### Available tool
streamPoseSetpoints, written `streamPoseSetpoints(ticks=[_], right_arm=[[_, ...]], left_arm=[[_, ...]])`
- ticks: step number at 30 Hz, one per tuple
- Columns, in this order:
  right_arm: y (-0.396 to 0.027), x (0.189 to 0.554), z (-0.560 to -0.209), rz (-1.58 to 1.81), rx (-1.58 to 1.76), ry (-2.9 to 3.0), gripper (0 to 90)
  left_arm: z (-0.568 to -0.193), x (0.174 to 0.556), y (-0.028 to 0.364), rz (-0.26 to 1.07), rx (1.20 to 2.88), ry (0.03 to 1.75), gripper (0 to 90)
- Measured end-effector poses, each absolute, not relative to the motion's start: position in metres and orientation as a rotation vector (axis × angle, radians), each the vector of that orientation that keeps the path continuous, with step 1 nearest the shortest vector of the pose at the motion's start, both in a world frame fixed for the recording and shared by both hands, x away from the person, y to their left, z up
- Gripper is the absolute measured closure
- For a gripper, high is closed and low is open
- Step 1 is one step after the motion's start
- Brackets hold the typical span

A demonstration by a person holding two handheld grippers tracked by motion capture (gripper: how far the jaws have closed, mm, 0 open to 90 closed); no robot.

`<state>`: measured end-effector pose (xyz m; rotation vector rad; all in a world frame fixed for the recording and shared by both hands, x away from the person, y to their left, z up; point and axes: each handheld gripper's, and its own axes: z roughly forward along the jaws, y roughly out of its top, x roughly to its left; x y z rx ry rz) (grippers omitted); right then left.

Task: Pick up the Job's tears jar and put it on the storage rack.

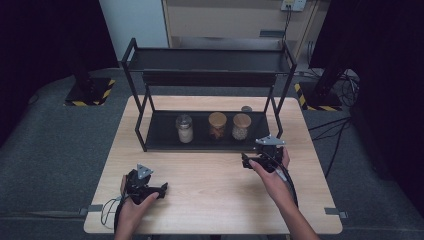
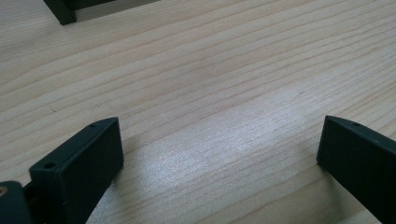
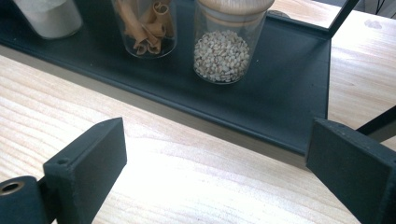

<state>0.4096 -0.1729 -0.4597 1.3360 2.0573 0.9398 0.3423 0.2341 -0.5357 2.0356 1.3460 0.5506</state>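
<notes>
A black two-tier metal rack (image 1: 150, 131) stands at the back of the wooden table (image 1: 210, 190). Three glass jars sit in a row on its lower shelf: a jar of white powder (image 1: 184, 129), a jar of brown curled pieces (image 1: 217, 125) and a jar of pale grains (image 1: 241, 126). The grain jar (image 3: 223, 44) and the brown-piece jar (image 3: 145, 25) stand just ahead of my right gripper (image 3: 217, 158), which is open and empty near the rack's front right leg. Low over bare wood at the front left, my left gripper (image 2: 219, 149) is open and empty too.
A small dark round object (image 1: 246, 108) lies on the table behind the rack. The rack's upper shelf (image 1: 210, 60) overhangs the jars. A rack foot (image 2: 60, 10) shows at the top left of the left gripper view. Dark floor surrounds the table.
</notes>
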Motion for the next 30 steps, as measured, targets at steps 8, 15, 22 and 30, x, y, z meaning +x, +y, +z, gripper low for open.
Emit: streamPoseSetpoints(ticks=[8,15,22,30], right_arm=[[-0.174,0.407,-0.462,0.945,1.330,2.066,5.5],[-0.176,0.403,-0.462,0.946,1.329,2.070,5.4],[-0.179,0.395,-0.465,0.944,1.327,2.076,5.4],[-0.182,0.388,-0.463,0.955,1.304,2.077,5.3]], left_arm=[[-0.536,0.342,0.234,0.551,2.035,1.348,0.0],[-0.536,0.342,0.234,0.551,2.035,1.348,0.0],[-0.536,0.342,0.234,0.551,2.035,1.348,0.0],[-0.536,0.342,0.234,0.551,2.035,1.348,0.0]])
